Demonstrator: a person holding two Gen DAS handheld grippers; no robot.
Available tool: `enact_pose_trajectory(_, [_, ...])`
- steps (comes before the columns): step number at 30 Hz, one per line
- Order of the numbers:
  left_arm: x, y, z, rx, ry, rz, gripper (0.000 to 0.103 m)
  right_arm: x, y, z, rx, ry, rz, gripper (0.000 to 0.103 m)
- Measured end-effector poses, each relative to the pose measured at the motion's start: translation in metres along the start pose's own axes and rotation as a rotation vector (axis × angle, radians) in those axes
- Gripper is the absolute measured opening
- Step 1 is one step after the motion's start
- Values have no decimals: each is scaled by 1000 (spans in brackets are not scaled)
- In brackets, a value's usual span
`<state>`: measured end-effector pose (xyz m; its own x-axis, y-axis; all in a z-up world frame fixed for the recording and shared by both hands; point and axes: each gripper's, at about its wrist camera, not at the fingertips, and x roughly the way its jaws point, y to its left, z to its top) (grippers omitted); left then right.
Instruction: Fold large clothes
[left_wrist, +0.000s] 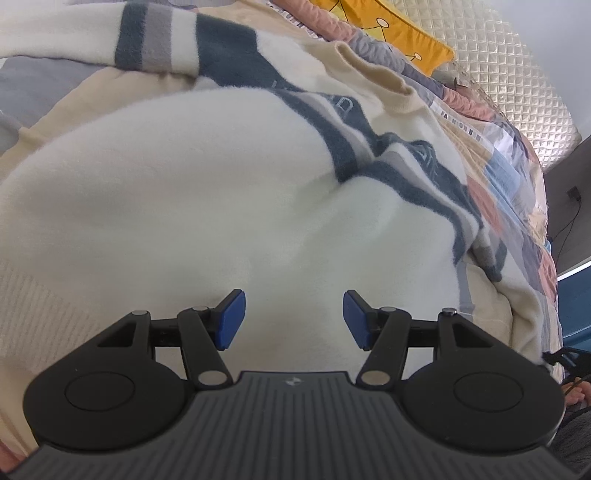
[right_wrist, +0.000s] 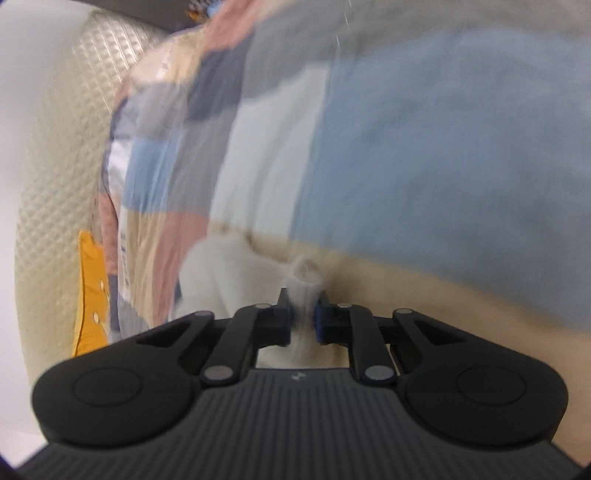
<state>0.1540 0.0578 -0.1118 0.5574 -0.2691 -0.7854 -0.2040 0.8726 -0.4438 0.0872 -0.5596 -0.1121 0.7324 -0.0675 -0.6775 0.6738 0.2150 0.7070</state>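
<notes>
A white fleece sweater (left_wrist: 207, 184) with dark blue-and-grey bands lies spread across a patchwork quilt (left_wrist: 517, 206) on a bed, filling most of the left wrist view, its cream collar (left_wrist: 373, 74) toward the upper right of the frame and a banded sleeve (left_wrist: 155, 40) folded across the top left; the left tongs (left_wrist: 293, 319) hang spread just above the plain white body, blue pads apart with nothing between them, while in the blurred right wrist view the right tongs (right_wrist: 303, 317) are pressed together on a bunched tube of white knit, most likely a sleeve cuff (right_wrist: 304, 280), that pokes up past the pads at lower centre, with more of the sweater piled just to its left and the quilt's blue and cream squares (right_wrist: 443, 147) filling the frame beyond; a yellow cushion (right_wrist: 90, 295) and a padded headboard (right_wrist: 55, 147) sit at the left edge. The garment's long axis appears to run from the ribbed hem at lower left of the left view up to the collar at upper right, so the pinched cuff lies off to one side of the body, and the right hand, already gripping, looks the one placed to carry that sleeve across the torso while the left stays free over the middle
</notes>
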Motion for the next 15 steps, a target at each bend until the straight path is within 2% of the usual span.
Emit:
enact_pose_trajectory(3, [-2, 0, 0, 9, -10, 0, 64, -15, 16, 26, -101, -124, -14, 13])
enact_pose_trajectory(6, [0, 1, 0, 5, 8, 9, 64, -32, 42, 57, -286, -286, -63, 13])
enact_pose_trajectory(7, [1, 2, 0, 1, 14, 7, 64, -36, 48, 71, -306, -323, -67, 13])
enact_pose_trajectory(11, [1, 0, 4, -3, 10, -1, 64, -39, 66, 118, -324, -370, -30, 12])
enact_pose_trajectory(15, [-7, 0, 17, -15, -37, -10, 64, -21, 80, 124, -429, -392, -61, 12])
